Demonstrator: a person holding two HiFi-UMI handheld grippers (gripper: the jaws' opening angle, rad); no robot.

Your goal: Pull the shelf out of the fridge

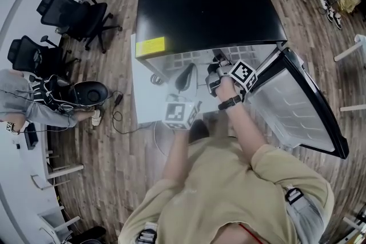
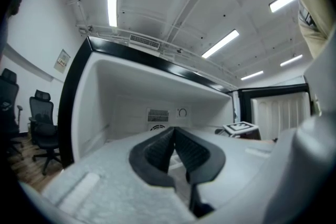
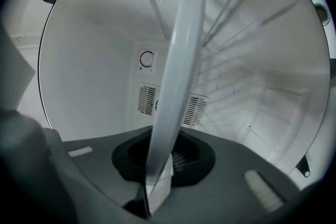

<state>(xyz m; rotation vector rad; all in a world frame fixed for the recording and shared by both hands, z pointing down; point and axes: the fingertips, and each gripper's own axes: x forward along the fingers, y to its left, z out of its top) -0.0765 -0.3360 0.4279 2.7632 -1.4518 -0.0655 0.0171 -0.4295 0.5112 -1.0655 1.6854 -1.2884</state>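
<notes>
The fridge [image 1: 206,6] stood in the middle of the wooden floor [image 1: 120,157], black top upward in the head view. Its door [image 1: 297,103] was swung wide open to the person's right. Inside, the white back wall carried a slatted vent [image 3: 147,99] and a round dial [image 3: 147,59].

The shelf [image 1: 191,59], a white wire grid with a solid front rim, lay in the open front of the compartment, showing just under the front edge of the black top. In the right gripper view its rim [image 3: 176,76] ran edge-on from the jaws up through the frame. The wires fanned out to the right of the rim.

The right gripper [image 3: 160,165] was clamped on that rim. Its dark fingers [image 3: 194,157] pressed against the rim's two faces at its lower end.

The left gripper [image 2: 174,136] hung just to the left of the right one at the fridge's mouth, aimed into the cavity. Its fingers [image 2: 157,150] met at their tips with nothing between them, and the shelf lay outside them. Whether they touched the shelf from beneath could not be told. The right gripper's marker cube [image 2: 241,127] showed off to that view's right.
</notes>
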